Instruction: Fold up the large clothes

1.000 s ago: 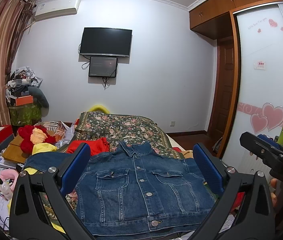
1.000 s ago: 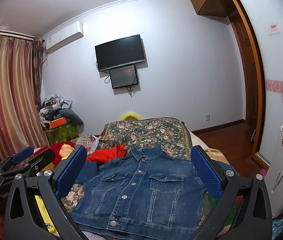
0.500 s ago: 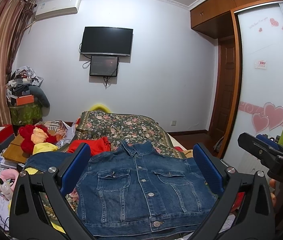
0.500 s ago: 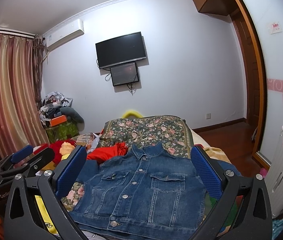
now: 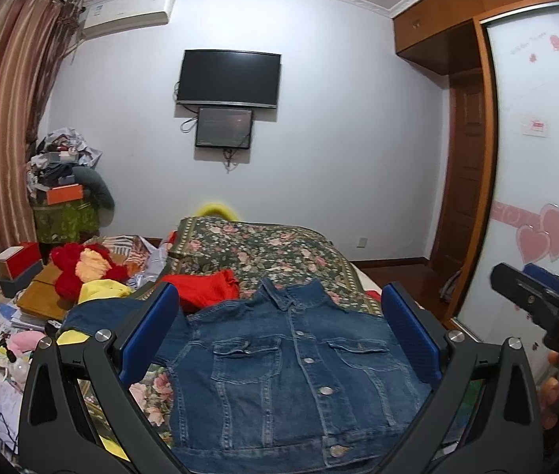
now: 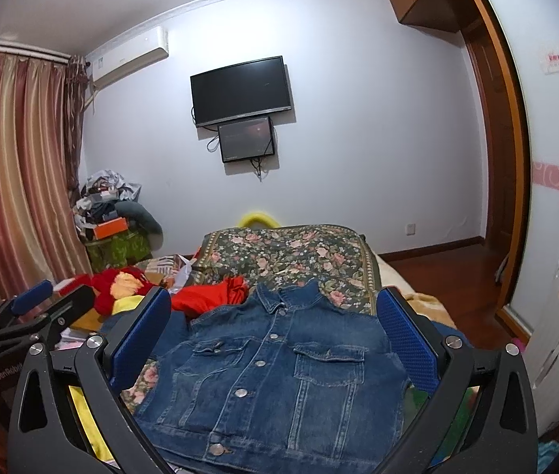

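A: Two grippers are shown, left gripper (image 5: 279, 339) and right gripper (image 6: 275, 339); is anything held?
B: Nothing; both jaws are spread. The buttoned denim jacket (image 5: 299, 371) is laid flat on the floral bedspread (image 5: 263, 249), framed between them, untouched.

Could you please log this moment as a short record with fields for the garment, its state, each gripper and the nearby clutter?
garment: denim jacket
state: spread front up on the floral bedspread, buttoned, collar pointing away from the cameras
left gripper: open, above the jacket, holding nothing
right gripper: open, above the jacket, holding nothing
nearby: red garment beyond the jacket's shoulder; red and yellow plush toy further left
fold: none visible on the front
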Motion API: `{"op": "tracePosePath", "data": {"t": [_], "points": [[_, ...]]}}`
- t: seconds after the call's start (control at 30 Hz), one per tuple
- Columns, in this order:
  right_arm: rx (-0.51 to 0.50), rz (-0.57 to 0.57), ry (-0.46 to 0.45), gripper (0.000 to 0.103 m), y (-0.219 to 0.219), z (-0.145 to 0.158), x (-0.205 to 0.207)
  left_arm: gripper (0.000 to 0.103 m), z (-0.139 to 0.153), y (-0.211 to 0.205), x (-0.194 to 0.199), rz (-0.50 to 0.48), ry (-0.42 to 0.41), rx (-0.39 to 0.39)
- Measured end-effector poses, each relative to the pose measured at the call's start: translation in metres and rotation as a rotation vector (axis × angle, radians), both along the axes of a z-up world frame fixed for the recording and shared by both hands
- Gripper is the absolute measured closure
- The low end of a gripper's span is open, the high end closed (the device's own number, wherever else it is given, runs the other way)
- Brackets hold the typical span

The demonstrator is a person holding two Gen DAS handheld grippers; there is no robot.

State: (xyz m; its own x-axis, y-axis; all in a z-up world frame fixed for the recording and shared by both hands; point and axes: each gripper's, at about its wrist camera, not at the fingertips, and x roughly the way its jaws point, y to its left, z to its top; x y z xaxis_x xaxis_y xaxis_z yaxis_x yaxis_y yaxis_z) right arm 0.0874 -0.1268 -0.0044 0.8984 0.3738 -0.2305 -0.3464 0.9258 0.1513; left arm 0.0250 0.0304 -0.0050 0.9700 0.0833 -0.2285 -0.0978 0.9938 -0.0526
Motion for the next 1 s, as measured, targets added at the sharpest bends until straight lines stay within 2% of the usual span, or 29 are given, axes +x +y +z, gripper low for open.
{"op": "tracePosePath", "data": {"t": [0.17,0.23,0.27,0.33,0.4,0.5,0.77,0.87,1.0], "points": [[-0.044,-0.004,-0.018,0.000,0.011,0.003,0.012,0.000,-0.001,0.024,0.020,0.062,-0.006,0.019],[-0.063,-0.008,-0.023,0.000,0.017,0.002,0.018,0.000,-0.008,0.035,0.032,0.087,0.010,-0.030],[-0.074,-0.009,-0.023,0.000,0.020,0.002,0.022,0.000,-0.009,0.041,0.038,0.099,0.008,-0.031],[-0.094,-0.017,-0.014,0.000,0.025,0.000,0.032,0.000,-0.010,0.052,0.049,0.128,0.003,-0.009],[-0.105,-0.015,0.005,0.000,0.029,-0.002,0.042,0.000,-0.010,0.061,0.056,0.160,0.019,0.047],[-0.117,0.000,0.041,0.000,0.038,-0.007,0.063,0.000,-0.016,0.079,0.070,0.188,0.045,0.056],[-0.150,0.040,0.159,0.000,0.059,-0.030,0.118,0.000,-0.062,0.146,0.121,0.280,0.207,-0.038],[-0.164,0.039,0.203,0.000,0.067,-0.042,0.137,0.000,-0.087,0.178,0.139,0.292,0.301,-0.108],[-0.241,0.031,0.270,0.000,0.080,-0.061,0.161,0.000,-0.127,0.230,0.161,0.293,0.408,-0.260]]}}
